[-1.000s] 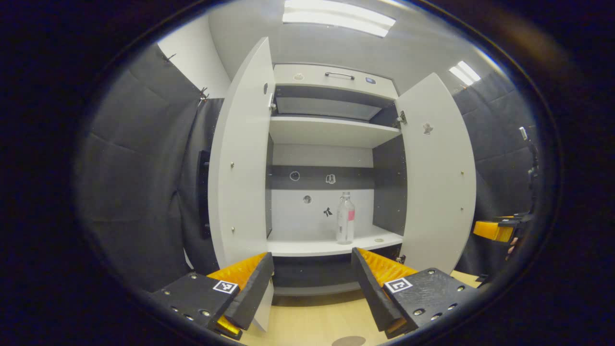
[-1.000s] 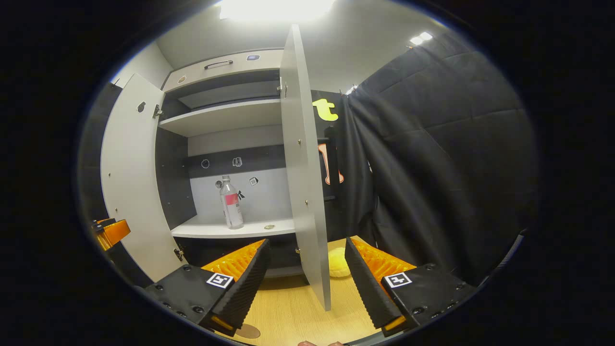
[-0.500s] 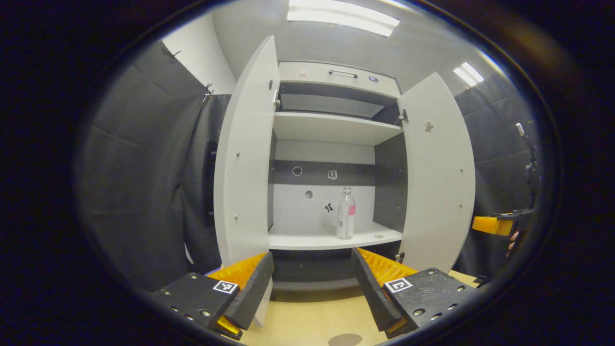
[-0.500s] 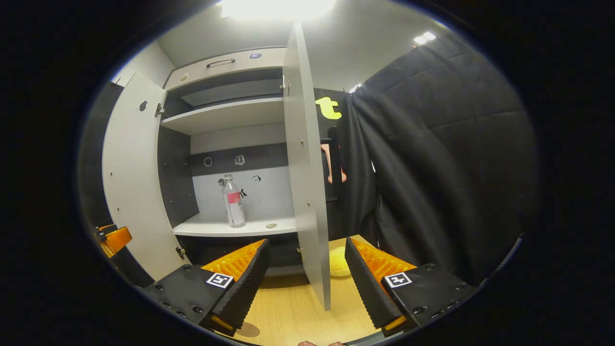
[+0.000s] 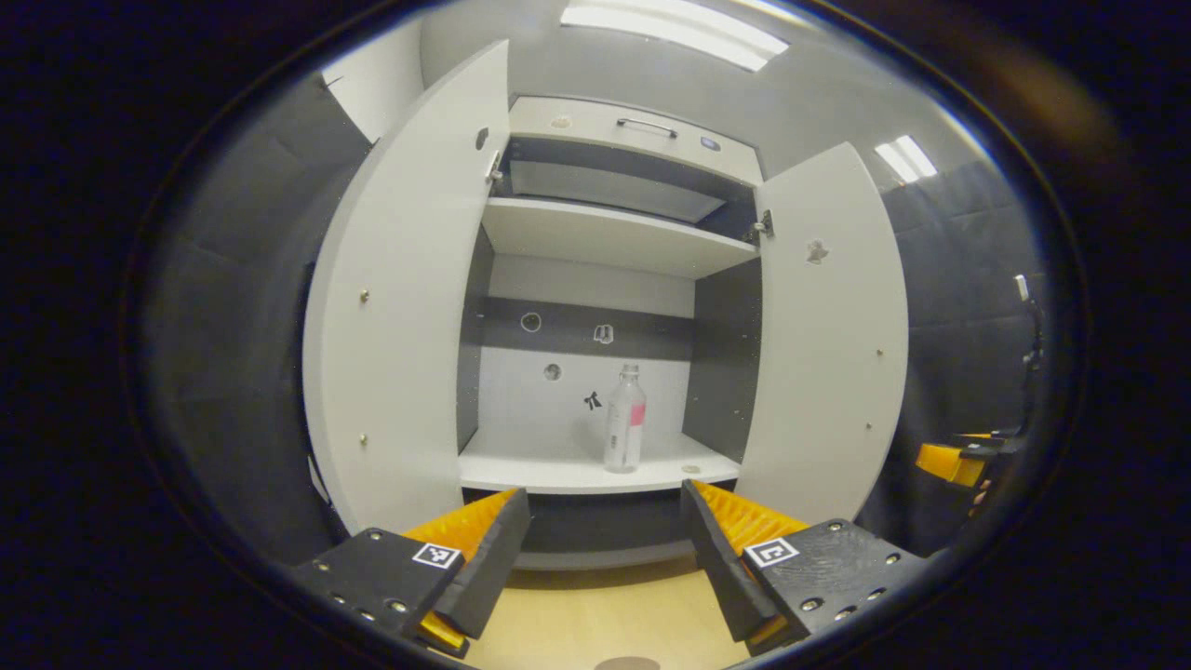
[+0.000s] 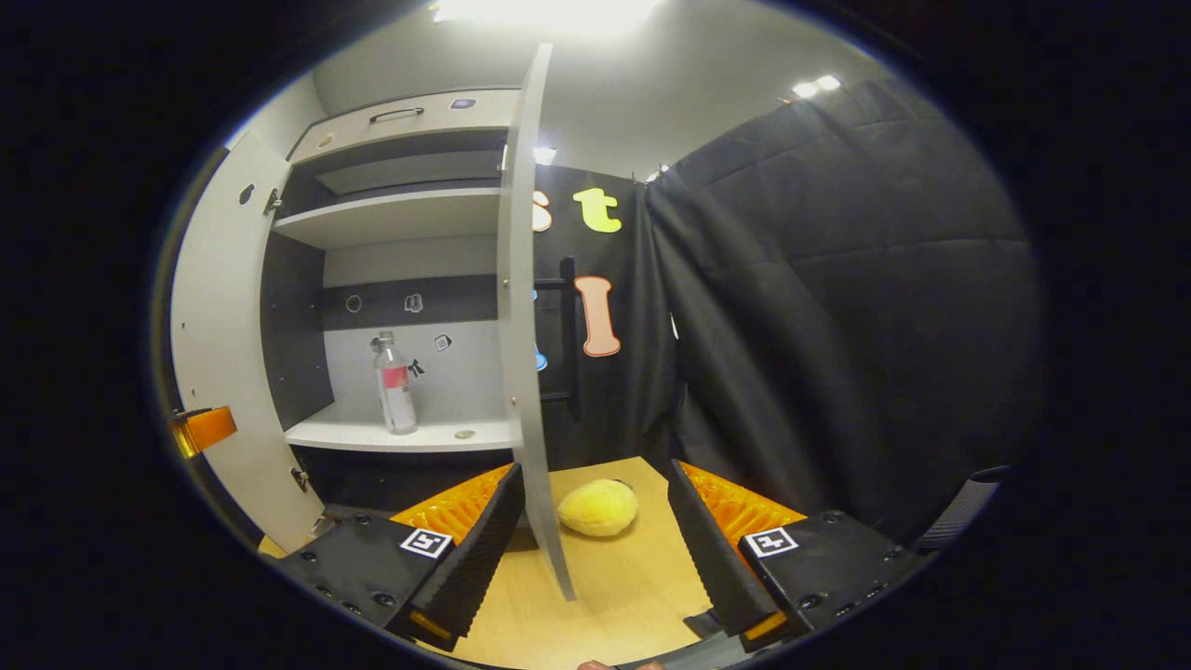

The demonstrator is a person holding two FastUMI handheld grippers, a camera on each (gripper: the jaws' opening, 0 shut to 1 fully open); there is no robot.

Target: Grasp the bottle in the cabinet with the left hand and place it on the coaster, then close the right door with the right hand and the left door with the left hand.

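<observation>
1. At the bottom edge of the left gripper view, the coaster point(image 5: 626, 663) is cut off to a dark sliver on the wooden table point(image 5: 595, 619).
2. At the far right edge of that view, the right gripper point(image 5: 949, 462) shows as a small orange piece.
3. The bottle point(image 5: 624, 420) is clear with a pink label, upright on the cabinet's lower shelf point(image 5: 521, 470), centre of frame, between the left door point(image 5: 400, 307) and right door point(image 5: 819, 344).
4. The left gripper point(image 5: 605, 540) is spread wide at lower centre, empty.
5. In its own view the right gripper point(image 6: 591, 530) also gapes empty, straddling the door's edge.
</observation>
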